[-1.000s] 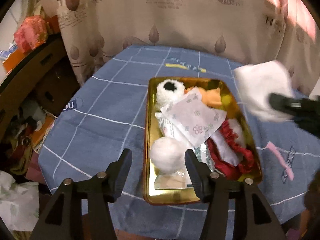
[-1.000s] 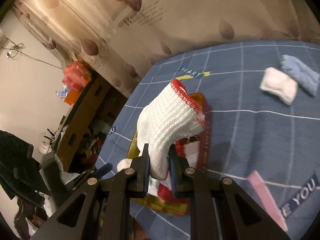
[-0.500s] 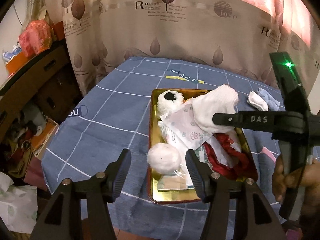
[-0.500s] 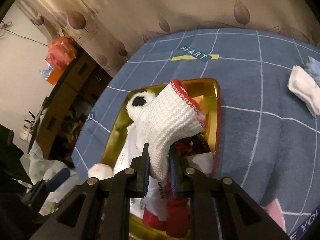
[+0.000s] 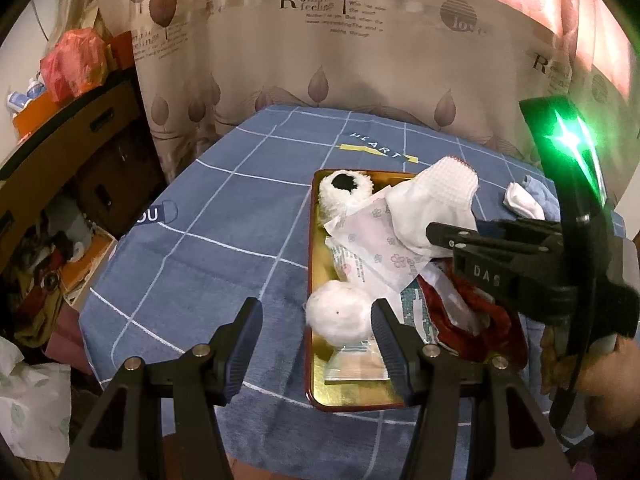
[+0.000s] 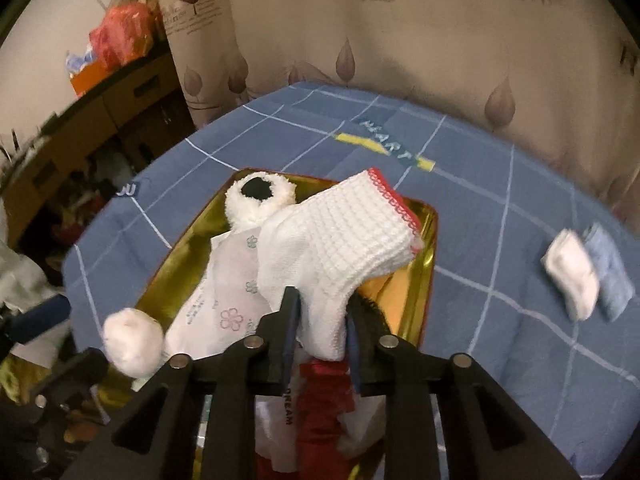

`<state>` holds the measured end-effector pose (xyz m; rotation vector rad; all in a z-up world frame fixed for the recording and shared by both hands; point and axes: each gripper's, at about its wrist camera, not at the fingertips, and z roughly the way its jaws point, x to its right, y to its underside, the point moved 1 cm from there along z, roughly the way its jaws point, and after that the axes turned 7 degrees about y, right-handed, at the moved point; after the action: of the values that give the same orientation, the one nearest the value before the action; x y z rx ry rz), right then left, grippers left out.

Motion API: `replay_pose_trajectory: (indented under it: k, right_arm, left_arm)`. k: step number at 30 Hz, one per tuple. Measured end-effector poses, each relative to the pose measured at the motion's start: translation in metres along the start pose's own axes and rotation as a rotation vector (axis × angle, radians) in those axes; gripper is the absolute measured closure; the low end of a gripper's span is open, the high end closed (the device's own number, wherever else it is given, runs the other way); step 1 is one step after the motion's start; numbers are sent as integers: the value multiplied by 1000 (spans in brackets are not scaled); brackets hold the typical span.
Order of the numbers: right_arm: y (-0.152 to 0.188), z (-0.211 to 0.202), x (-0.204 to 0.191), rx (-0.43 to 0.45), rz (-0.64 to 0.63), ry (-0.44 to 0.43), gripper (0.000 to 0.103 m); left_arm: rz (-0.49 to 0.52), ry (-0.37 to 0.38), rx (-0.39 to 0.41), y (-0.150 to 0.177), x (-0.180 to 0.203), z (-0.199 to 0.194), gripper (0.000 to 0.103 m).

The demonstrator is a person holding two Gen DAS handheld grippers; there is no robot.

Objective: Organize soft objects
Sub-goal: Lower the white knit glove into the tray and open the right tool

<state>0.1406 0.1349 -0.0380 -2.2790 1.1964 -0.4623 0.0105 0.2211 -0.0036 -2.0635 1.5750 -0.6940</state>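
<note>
A gold tray (image 5: pixel 314 360) (image 6: pixel 192 248) on the blue cloth holds soft things: a white fluffy ball (image 5: pixel 340 314) (image 6: pixel 134 340), a fluffy ring with a black centre (image 5: pixel 346 188) (image 6: pixel 258 194), flowered packets (image 5: pixel 372 240) and red fabric (image 5: pixel 472 312). My right gripper (image 6: pixel 320 320) is over the tray; its jaws stand a little apart around a white knit glove with a red cuff (image 6: pixel 340 240) (image 5: pixel 436 200), which rests on the pile. My left gripper (image 5: pixel 316 332) is open and empty, just above the tray's near end around the white ball.
A folded white cloth (image 6: pixel 572 276) (image 5: pixel 522 202) and a blue cloth (image 6: pixel 610 272) lie on the table to the tray's right. A curtain (image 5: pixel 360 60) hangs behind. A cabinet (image 5: pixel 60 152) and floor clutter (image 5: pixel 36 264) are at the left.
My right gripper has carried the white glove from the right over the tray and lowered it onto the pile; its jaws have widened slightly. My left gripper has stayed open near the tray.
</note>
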Motion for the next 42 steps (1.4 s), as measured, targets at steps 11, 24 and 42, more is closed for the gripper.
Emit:
replay_pose_trajectory:
  k: [11,24,42]
  right_arm:
    - [-6,-22,-12,72,-72,108,39]
    - [-9,-36,-14,85,-69,159,36]
    - [-10,-52,4,95,-27,199,35]
  left_arm:
    - [-21,0,-6,-1,-6,4,45]
    - [-41,-5,-12,-1,-11,7,45]
    - [-19,-19,-27,2,-5,12,45]
